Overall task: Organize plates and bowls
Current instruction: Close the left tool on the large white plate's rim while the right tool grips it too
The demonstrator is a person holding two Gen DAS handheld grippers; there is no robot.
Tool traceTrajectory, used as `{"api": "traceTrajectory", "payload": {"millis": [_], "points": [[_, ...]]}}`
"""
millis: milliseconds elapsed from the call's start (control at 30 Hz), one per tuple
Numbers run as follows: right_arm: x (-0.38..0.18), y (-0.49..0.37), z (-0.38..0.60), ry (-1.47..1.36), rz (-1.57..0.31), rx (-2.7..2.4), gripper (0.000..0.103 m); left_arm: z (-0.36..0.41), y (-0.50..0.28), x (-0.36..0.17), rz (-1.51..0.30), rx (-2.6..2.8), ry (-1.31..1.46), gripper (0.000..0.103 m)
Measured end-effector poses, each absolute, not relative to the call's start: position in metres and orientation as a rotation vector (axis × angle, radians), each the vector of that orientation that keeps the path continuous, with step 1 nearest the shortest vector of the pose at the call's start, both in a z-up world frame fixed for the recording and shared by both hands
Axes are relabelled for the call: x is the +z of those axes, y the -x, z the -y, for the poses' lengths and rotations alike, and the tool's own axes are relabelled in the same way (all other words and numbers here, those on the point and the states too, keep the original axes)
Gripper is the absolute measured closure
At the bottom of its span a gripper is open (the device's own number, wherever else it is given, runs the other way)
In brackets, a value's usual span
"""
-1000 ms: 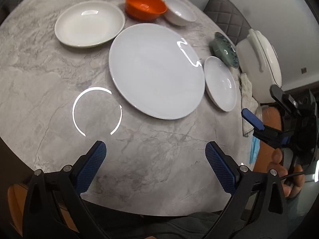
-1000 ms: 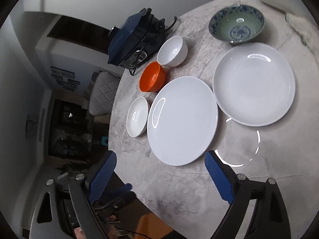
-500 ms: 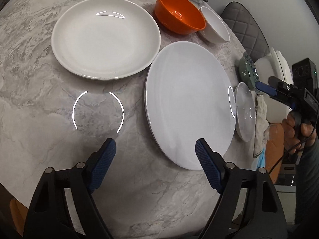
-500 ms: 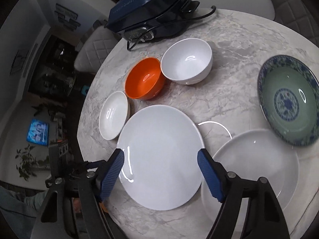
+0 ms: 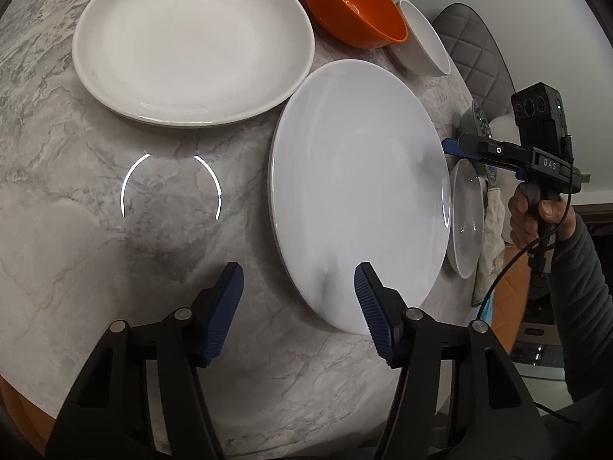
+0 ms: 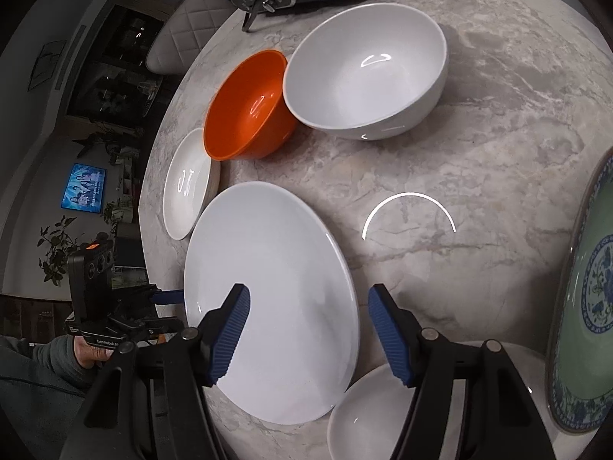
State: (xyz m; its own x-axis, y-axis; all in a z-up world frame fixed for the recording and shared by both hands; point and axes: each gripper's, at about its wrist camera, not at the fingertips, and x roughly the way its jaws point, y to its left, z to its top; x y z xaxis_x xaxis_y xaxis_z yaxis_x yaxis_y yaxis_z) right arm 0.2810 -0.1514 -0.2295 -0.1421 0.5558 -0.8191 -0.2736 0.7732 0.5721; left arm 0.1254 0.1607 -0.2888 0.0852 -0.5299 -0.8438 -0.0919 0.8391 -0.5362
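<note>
Three plates (image 5: pixel 360 191), three bowls (image 6: pixel 364 76)

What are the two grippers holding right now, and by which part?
Nothing is held yet. The left gripper and right gripper each straddle an opposite edge of the large white plate, jaws closing, fingers not yet pressing on its rim.

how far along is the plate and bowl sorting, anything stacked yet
Nothing looks stacked: the orange bowl, deep white bowl, cream rimmed plate, small white plate and green-and-blue patterned bowl sit separately on the marble table. In hand: nothing; the left gripper and right gripper are closing at opposite edges of the large flat white plate. All stacking remains.
</note>
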Motion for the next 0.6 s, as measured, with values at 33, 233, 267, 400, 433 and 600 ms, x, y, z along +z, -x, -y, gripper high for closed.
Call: {"api": "traceTrajectory", "payload": {"millis": [33,233,267,400,433,600], "points": [[-0.231,-0.283,0.15,-0.232,-1.566,0.733,0.035,-0.163,-0.125,-0.29,-1.47,-0.356,0.537,0.05],[-0.243,-0.289,0.147,-0.162,-1.654,0.776,0.044,-0.16,-0.129,-0.298,-1.496,-0.352,0.548,0.068],[-0.244,-0.289,0.144,-0.156,-1.667,0.78,0.045,-0.16,-0.13,-0.299,-1.494,-0.352,0.553,0.068],[-0.25,-0.288,0.147,-0.154,-1.696,0.795,0.051,-0.162,-0.133,-0.299,-1.489,-0.351,0.556,0.068],[-0.25,-0.288,0.145,-0.156,-1.698,0.798,0.052,-0.161,-0.134,-0.3,-1.486,-0.352,0.559,0.068],[-0.251,-0.29,0.145,-0.162,-1.701,0.803,0.056,-0.167,-0.131,-0.299,-1.485,-0.365,0.576,0.071]]}}
